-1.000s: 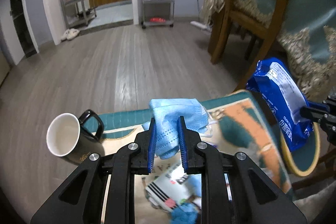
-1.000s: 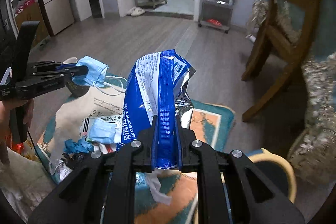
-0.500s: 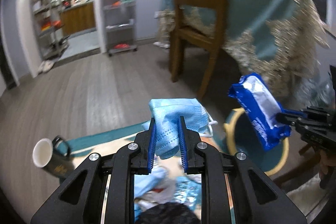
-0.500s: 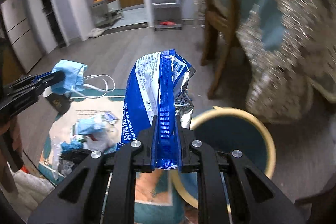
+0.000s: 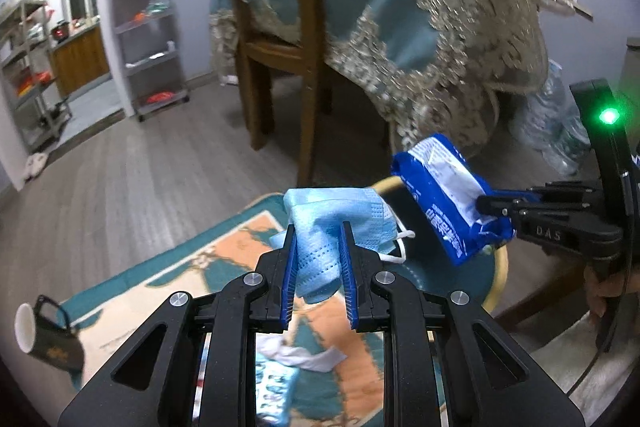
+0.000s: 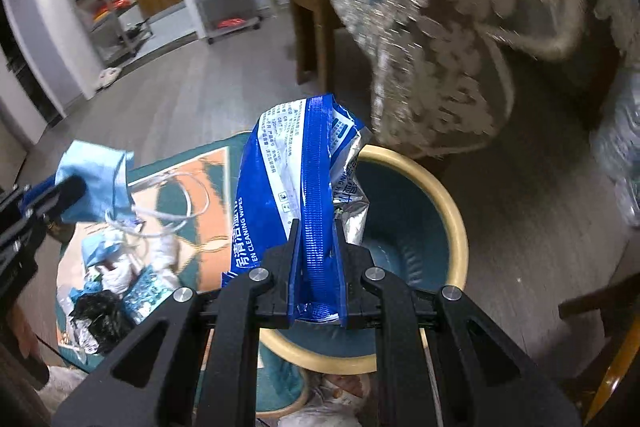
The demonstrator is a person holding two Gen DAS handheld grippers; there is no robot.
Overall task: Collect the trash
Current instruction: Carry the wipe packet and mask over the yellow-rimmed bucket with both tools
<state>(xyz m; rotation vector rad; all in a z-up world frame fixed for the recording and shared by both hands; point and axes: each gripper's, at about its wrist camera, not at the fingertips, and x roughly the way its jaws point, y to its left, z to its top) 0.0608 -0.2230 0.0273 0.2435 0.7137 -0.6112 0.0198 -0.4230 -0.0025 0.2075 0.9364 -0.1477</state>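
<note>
My left gripper (image 5: 318, 247) is shut on a light blue face mask (image 5: 336, 215), held in the air just left of the bin; its white ear loops hang loose. The mask also shows in the right wrist view (image 6: 96, 175). My right gripper (image 6: 316, 247) is shut on a blue wipes packet (image 6: 296, 179) and holds it above the round teal trash bin with a tan rim (image 6: 452, 211). The packet (image 5: 444, 199) and bin rim (image 5: 498, 279) also show in the left wrist view.
Several pieces of trash (image 6: 116, 283) lie on a teal and orange mat (image 5: 224, 267). A dark mug (image 5: 44, 339) lies at the mat's left. A wooden chair (image 5: 276, 39) and a table with a fringed teal cloth (image 5: 420, 7) stand behind the bin.
Both grippers have swung right toward the bin with their loads. The packet now hangs over the bin opening and the mask has come close to its rim.
</note>
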